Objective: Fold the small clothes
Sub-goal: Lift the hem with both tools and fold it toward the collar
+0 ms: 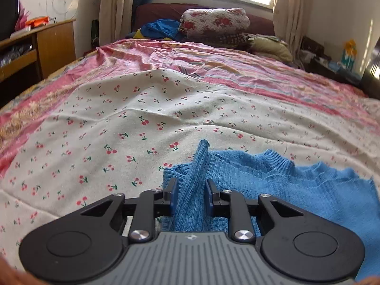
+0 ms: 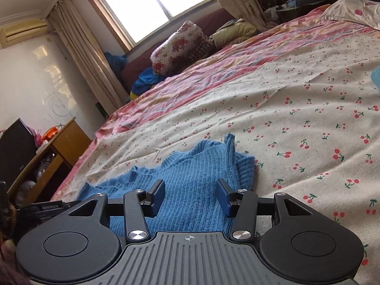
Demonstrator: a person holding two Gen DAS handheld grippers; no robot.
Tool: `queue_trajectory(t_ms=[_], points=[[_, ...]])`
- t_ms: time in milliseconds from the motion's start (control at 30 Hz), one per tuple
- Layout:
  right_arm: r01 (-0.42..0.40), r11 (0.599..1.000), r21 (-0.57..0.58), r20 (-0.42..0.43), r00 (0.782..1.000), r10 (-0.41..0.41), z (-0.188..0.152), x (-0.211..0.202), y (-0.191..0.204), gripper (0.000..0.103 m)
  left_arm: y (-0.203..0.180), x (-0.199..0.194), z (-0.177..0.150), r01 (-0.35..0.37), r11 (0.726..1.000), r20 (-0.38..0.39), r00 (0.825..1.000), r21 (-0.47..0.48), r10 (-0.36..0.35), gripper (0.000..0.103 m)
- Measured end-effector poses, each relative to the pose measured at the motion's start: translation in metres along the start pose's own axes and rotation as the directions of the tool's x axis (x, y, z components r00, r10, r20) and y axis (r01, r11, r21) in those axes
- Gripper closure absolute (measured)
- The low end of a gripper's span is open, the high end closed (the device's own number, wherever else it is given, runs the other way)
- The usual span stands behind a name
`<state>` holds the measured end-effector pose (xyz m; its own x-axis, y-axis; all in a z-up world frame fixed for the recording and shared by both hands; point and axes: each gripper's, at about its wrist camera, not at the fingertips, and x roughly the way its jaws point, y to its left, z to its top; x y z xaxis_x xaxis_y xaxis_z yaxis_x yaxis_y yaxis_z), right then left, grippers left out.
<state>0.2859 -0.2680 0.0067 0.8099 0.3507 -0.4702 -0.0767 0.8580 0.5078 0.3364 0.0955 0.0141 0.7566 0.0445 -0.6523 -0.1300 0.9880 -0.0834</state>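
A small blue knit sweater lies on a cream cherry-print sheet on the bed. My left gripper is shut on a bunched fold of the sweater, which sticks up between its fingers. In the right wrist view the sweater lies flat under my right gripper, whose jaws stand wide apart just above the knit and hold nothing. The sheet also shows there. Part of the left gripper shows at the left edge of that view.
A pink striped bedspread covers the far bed. A floral quilt bundle and blue clothes lie by the window. A wooden desk stands left of the bed. A cluttered dark stand is at the right.
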Motion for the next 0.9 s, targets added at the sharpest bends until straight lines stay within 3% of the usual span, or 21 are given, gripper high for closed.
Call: queue_trajectory(t_ms=[33, 300, 400, 500, 667, 900], points=[[0.006, 1.0, -0.003, 0.007, 1.0, -0.006, 0.0, 0.0, 0.0, 0.056, -0.001, 0.0, -0.001, -0.005, 1.0, 0.0, 1.0, 0.008, 0.005, 0.089], [0.045, 0.999, -0.027, 0.031, 0.999, -0.044, 0.001, -0.001, -0.001, 0.055, 0.022, -0.018, 0.005, -0.038, 0.996, 0.053, 0.998, -0.086, 0.043, 0.091], [0.088, 0.993, -0.085, 0.032, 0.996, -0.085, -0.002, 0.005, 0.002, 0.056, 0.022, -0.005, 0.003, -0.048, 0.993, 0.016, 0.999, -0.107, 0.05, 0.09], [0.162, 0.98, -0.119, -0.031, 0.986, -0.167, -0.013, 0.021, -0.005, 0.055, 0.015, 0.013, -0.004, -0.074, 0.994, -0.023, 0.997, -0.085, 0.073, 0.089], [0.154, 0.98, -0.128, -0.008, 0.988, -0.156, -0.009, 0.017, -0.006, 0.055, 0.019, 0.003, -0.008, -0.087, 0.993, -0.004, 0.996, -0.081, 0.087, 0.083], [0.172, 0.972, -0.161, 0.058, 0.985, -0.165, -0.005, 0.004, 0.008, 0.055, 0.038, -0.034, -0.014, -0.09, 0.981, 0.034, 0.995, -0.172, 0.097, 0.082]])
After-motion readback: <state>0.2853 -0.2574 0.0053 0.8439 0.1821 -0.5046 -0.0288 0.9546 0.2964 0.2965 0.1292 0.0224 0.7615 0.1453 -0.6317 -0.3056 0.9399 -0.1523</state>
